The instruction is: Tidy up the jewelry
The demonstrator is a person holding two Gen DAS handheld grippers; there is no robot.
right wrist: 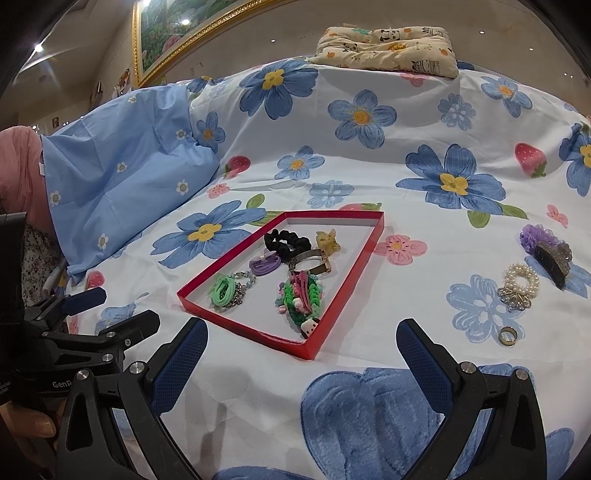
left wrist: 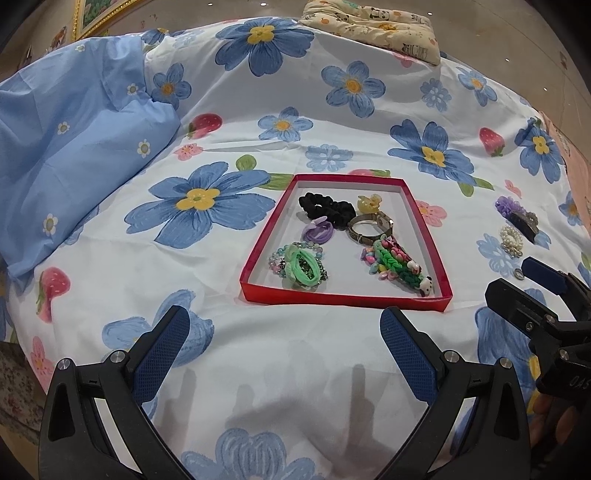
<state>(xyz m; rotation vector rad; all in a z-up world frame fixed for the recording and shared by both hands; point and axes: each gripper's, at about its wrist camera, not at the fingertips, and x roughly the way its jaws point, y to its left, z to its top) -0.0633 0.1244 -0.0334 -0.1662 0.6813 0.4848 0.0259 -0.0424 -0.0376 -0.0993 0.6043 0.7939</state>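
Observation:
A shallow red tray lies on the flowered bedsheet. It holds a black scrunchie, a watch, a yellow clip, purple and green hair ties and a braided green band. Right of the tray on the sheet lie a purple flower clip, a dark claw clip, a pearl bracelet and a gold ring. My left gripper is open and empty before the tray's near edge. My right gripper is open and empty near the tray's right corner.
A light blue pillow lies at the left. A cream printed cushion sits at the far edge of the bed. A framed picture hangs on the wall behind. The bed drops off at the left.

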